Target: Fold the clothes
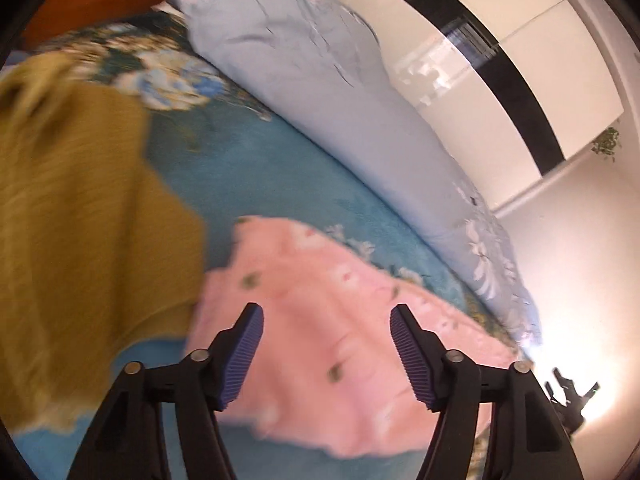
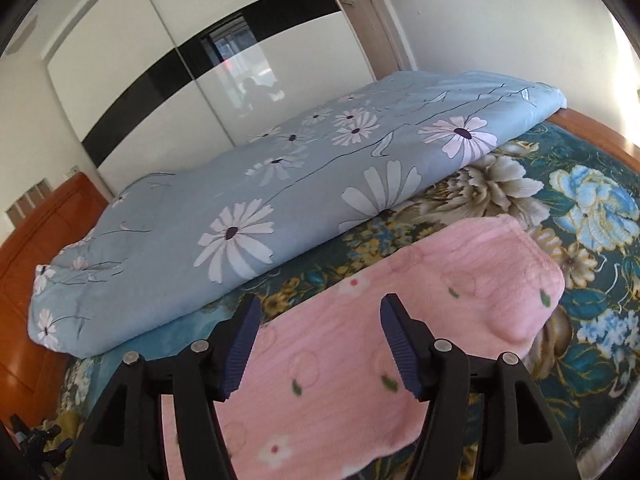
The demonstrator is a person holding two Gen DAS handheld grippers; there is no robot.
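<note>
The left tongs [image 1: 326, 316] stand released, their ribbed blue pads [image 1: 244, 354] spread with nothing between them, poised above the pink floral garment [image 1: 320, 320]. The right tongs [image 2: 320, 306] are released too, jaws apart and empty, over the same pink garment [image 2: 400, 320] seen from the other side. No earlier view is given, so only this open stance can be told.

The garment lies flat on the bed [image 2: 592, 304], on its teal flowered cover, and looks already folded into a rough rectangle, with a rounded doubled edge at its far end in the right view. It reads as fleecy, soft and light: it should drape and sag when lifted, not slip, and it cannot break. A pinch at a corner or along the doubled edge, taking all layers together, seems the safest hold; a grip on the top layer alone would likely undo the fold.

Just beside it in the left view lies a mustard knitted garment [image 1: 80, 208], blurred, loosely spread, equally limp. Beyond both runs a folded pale blue daisy quilt [image 2: 240, 200], with a white wardrobe [image 2: 160, 60] behind.
</note>
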